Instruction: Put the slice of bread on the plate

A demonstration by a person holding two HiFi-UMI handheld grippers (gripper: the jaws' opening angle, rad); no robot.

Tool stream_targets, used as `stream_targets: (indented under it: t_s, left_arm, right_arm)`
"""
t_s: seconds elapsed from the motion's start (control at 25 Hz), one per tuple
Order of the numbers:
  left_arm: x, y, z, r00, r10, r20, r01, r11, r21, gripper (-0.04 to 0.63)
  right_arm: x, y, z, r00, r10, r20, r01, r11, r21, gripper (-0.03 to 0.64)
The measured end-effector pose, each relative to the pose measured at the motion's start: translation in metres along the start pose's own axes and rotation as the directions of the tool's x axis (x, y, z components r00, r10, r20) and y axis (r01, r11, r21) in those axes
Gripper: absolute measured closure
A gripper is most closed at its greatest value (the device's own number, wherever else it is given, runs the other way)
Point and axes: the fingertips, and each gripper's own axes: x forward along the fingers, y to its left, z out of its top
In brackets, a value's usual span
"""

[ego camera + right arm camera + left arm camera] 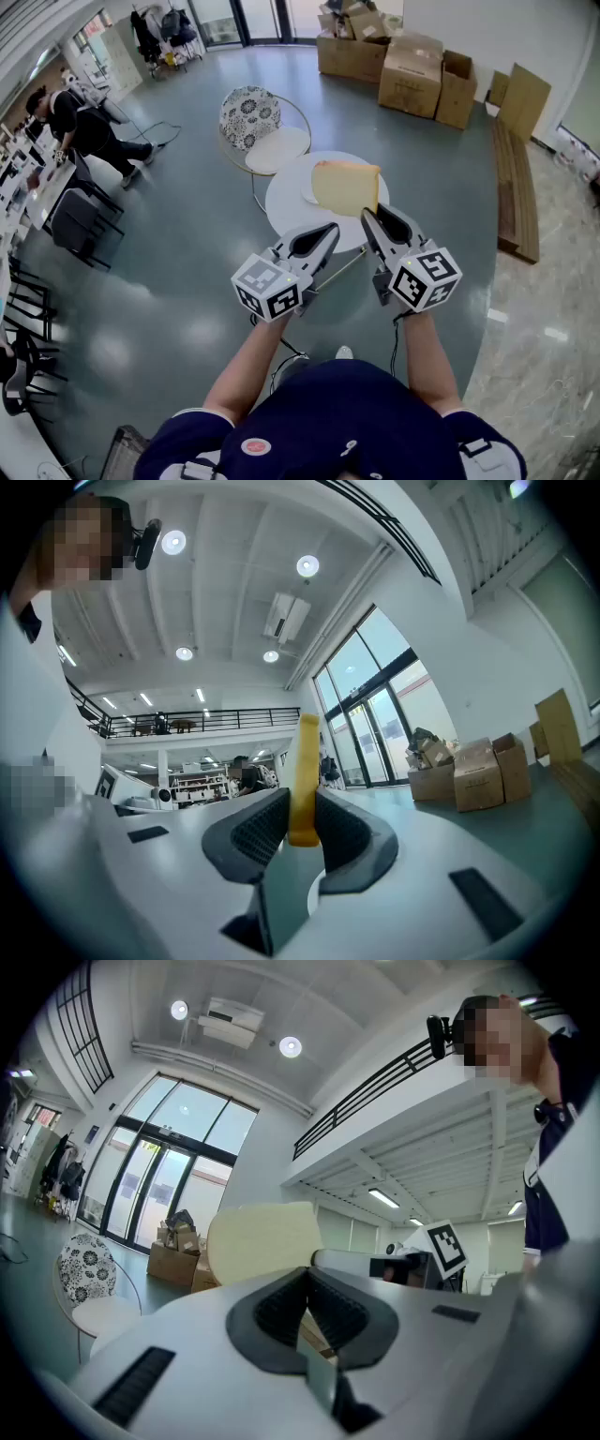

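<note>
The slice of bread [346, 187] is held up in the air, edge-on between the jaws of the right gripper [302, 808], whose pads press on its lower end. In the head view it covers most of the plate [306, 190] on the round white table [281, 211], so only the plate's left sliver shows. The left gripper [307, 1288], near the bread, has its jaws closed together on nothing. Cardboard boxes [412, 70] stand beyond, some with open flaps. Their print is too small to read and their contents are unclear.
</note>
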Motion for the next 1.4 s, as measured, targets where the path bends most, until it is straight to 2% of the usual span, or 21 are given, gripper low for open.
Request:
stream_targets:
  t_s: [0.48,0.84,1.4]
  left_arm:
    - [0.004,-0.004,-0.006,1.0,-0.001,-0.015,0.001,1.0,-0.003,0.589]
    - [0.008,-0.002,-0.01,0.999,0.032,-0.019,-0.032,0.999,-0.009,0.589]
    - [0.017,0.024,-0.024,0.999,0.046,-0.026,-0.047,0.998,-0.044,0.589]
  right_arm:
    - [-0.003,-0.002,-0.001,1.0,0.007,-0.002,-0.007,1.0,-0.022,0.528]
    - [-0.003,-0.009,-0.001,0.999,0.037,-0.008,-0.037,0.999,-0.013,0.528]
    - [0.019,-0.03,-0.007,0.999,0.032,-0.02,-0.032,0.999,0.005,0.528]
